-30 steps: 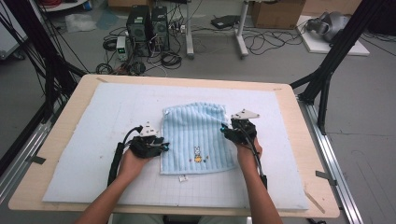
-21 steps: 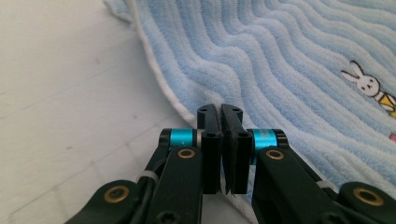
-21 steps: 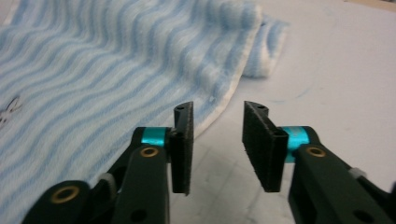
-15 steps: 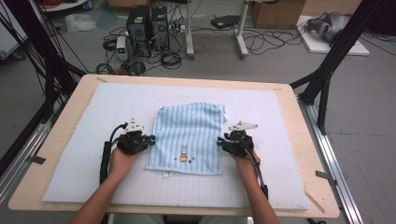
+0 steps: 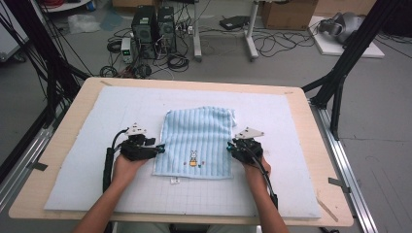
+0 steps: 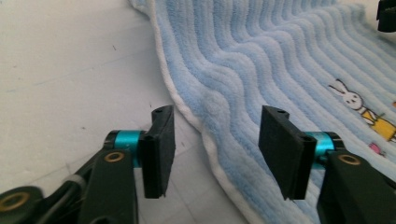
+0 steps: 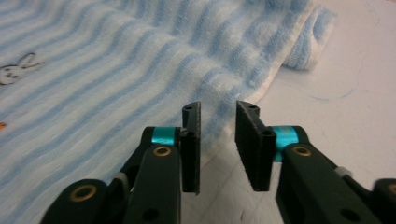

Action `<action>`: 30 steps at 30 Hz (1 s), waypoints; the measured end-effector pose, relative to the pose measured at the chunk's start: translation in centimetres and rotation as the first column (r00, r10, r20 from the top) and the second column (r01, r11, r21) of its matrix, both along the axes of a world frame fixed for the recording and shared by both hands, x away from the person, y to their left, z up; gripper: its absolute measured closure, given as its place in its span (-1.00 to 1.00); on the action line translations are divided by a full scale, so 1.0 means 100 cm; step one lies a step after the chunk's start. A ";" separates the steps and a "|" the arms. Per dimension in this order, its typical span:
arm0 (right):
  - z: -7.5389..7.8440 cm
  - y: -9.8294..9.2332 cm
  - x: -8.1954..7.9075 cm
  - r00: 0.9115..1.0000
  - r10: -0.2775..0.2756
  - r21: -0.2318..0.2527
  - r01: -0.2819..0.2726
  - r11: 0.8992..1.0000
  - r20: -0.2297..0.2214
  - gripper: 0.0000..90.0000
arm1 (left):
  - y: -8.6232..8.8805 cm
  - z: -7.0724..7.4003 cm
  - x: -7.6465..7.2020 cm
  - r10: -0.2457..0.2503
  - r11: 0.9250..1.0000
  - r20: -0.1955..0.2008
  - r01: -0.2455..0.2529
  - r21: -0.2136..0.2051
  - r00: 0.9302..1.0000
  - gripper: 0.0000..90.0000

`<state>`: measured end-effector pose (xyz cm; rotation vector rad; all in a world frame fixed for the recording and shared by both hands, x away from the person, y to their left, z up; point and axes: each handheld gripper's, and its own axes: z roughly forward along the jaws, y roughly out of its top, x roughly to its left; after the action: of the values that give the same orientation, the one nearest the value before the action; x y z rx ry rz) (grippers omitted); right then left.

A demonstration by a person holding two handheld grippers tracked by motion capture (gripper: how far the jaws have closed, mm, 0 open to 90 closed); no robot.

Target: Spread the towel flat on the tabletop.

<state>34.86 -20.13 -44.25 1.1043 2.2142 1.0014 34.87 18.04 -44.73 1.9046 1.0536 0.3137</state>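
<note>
A striped blue towel (image 5: 197, 142) lay flat mid-surface. The left hand-held gripper (image 5: 159, 147) had just opened off its edge; the right hand-held gripper (image 5: 230, 146), narrowing, gripped nothing. Regripping squarely at the hem would likely help.

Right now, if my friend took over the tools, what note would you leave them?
Left tool: its jaws have just been opening, nothing between them, at the blue towel's left edge.
Right tool: its jaws have just been closing, not gripping yet, at the towel's right edge.
The towel lies on the white mat, bunny print up, far right corner bunched.
Done: towel laid out.
Left: probably smoothing or folding it.
</note>
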 end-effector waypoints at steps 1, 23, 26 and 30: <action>0.001 -0.001 -0.003 1.000 0.001 0.024 -0.001 1.000 -0.003 0.54 | 0.001 0.000 -0.003 -0.008 1.000 0.000 0.008 0.002 1.000 0.01; -0.005 0.004 -0.078 0.987 0.111 0.074 -0.103 0.992 -0.113 0.89 | -0.017 -0.003 -0.071 -0.177 0.979 0.032 0.173 0.108 0.984 0.89; -0.003 0.002 -0.081 0.980 0.145 0.078 -0.135 0.988 -0.133 0.96 | -0.013 -0.003 -0.079 -0.192 0.978 0.009 0.191 0.080 0.981 0.93; -0.002 -0.004 -0.090 0.973 0.175 0.094 -0.162 0.982 -0.151 0.96 | -0.013 -0.004 -0.091 -0.220 0.974 0.006 0.219 0.065 0.976 0.93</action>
<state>25.90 -20.55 -44.46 1.0783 2.4490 1.1171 25.82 16.74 -45.10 2.0516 0.8230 0.2354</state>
